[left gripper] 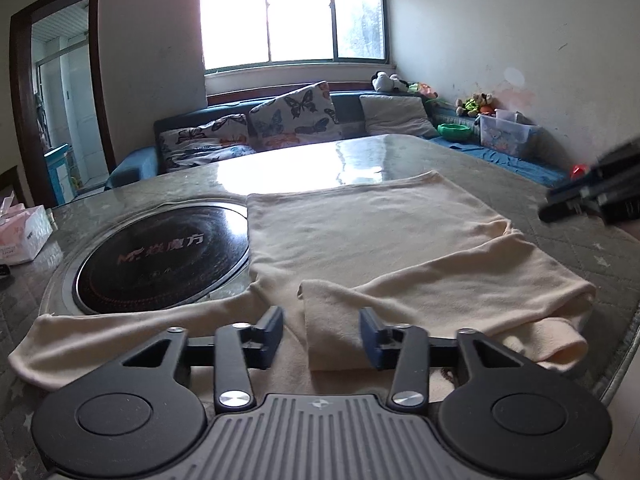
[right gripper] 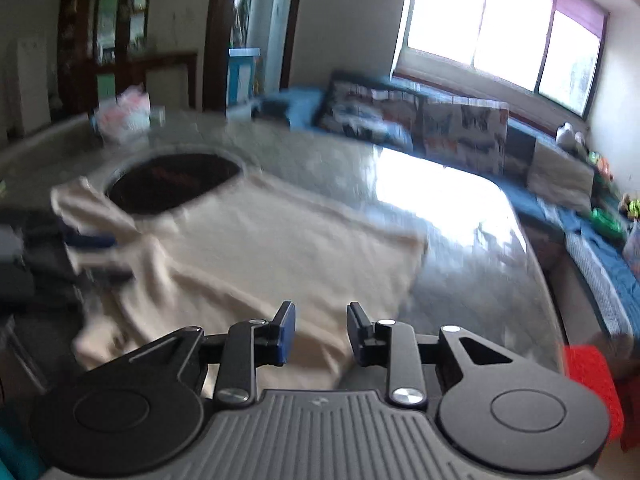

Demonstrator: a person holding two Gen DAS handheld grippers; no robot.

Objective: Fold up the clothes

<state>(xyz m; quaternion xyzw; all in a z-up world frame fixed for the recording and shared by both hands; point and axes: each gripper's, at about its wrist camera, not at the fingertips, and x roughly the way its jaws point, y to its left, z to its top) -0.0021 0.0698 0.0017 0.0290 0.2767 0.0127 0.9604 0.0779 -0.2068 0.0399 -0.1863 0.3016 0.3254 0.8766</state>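
Across the middle of the glass-topped round table point(left gripper: 592, 240) I see the cream long-sleeved knit garment point(left gripper: 360, 232) lying flat, its body reaching toward the far edge. One sleeve trails along the near edge to the left, beside the black round induction hob point(left gripper: 160, 256) set into the tabletop, and the other is folded over the body. My left gripper point(left gripper: 321, 334) hangs just above the near part of the garment with its fingers spread, holding nothing. My right gripper point(right gripper: 321, 330) is over the garment's near right edge, fingers also apart and empty; that view is blurred. A pink tissue box point(left gripper: 24, 236) sits at the left edge.
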